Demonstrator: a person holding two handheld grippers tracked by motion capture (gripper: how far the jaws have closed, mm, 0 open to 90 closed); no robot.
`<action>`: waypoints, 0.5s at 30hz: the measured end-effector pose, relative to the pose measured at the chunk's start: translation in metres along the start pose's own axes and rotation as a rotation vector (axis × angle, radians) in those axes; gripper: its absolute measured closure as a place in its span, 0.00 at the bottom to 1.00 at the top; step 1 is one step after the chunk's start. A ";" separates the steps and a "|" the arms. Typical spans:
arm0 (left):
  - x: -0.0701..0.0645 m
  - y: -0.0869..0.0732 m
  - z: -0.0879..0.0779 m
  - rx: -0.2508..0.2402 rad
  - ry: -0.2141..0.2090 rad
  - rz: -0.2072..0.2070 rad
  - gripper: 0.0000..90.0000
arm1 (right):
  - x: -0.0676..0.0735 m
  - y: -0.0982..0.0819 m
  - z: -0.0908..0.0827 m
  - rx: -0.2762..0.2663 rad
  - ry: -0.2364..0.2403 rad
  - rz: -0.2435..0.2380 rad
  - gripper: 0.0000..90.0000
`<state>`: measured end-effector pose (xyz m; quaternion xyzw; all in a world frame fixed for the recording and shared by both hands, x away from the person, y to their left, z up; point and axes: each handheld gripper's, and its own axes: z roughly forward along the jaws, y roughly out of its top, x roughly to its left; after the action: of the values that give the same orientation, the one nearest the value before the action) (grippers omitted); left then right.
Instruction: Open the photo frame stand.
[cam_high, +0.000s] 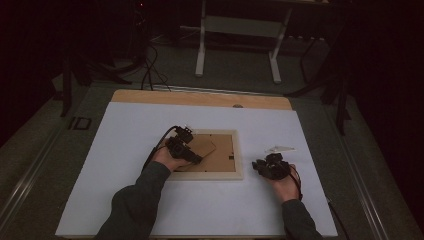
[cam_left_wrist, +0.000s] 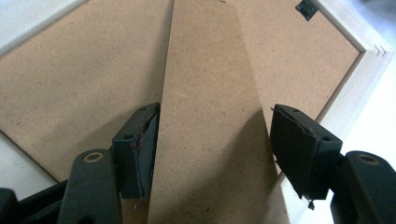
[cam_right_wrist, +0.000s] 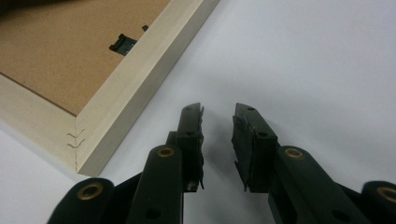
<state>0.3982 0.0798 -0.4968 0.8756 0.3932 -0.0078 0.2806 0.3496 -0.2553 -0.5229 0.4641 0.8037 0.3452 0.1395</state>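
A pale wooden picture frame (cam_high: 239, 156) lies face down on the white table, its brown back board (cam_high: 226, 156) up. A brown fold-out stand (cam_high: 205, 146) rises off that board. My left gripper (cam_high: 186, 135) is over the frame's left part. In the left gripper view the stand (cam_left_wrist: 210, 70) runs between the jaws of the left gripper (cam_left_wrist: 215, 116), whose pads flank its edges without a clear squeeze. My right gripper (cam_high: 261, 165) rests open to the right of the frame. The right gripper (cam_right_wrist: 218, 112) has bare table between its jaws, beside the frame's corner (cam_right_wrist: 88, 154).
A small black clip (cam_right_wrist: 122, 44) sits on the back board near the frame's rim (cam_left_wrist: 369, 60). A pale three-cornered piece (cam_high: 280, 148) shows just beyond the right gripper. The white sheet (cam_high: 200, 210) has free room in front and at both sides. A white desk's legs (cam_high: 201, 50) stand beyond.
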 end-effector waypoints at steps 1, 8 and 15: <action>0.000 0.000 0.001 0.007 0.000 0.003 0.38 | 0.000 0.000 0.000 0.000 0.001 -0.001 0.80; -0.003 0.000 0.002 0.025 0.025 0.034 0.41 | 0.000 0.000 0.000 0.001 0.001 -0.003 0.80; -0.007 0.000 0.003 0.026 0.063 0.069 0.43 | 0.000 0.000 0.000 0.000 0.002 0.002 0.80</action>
<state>0.3934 0.0736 -0.4977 0.8920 0.3712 0.0243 0.2569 0.3495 -0.2552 -0.5229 0.4644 0.8034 0.3460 0.1384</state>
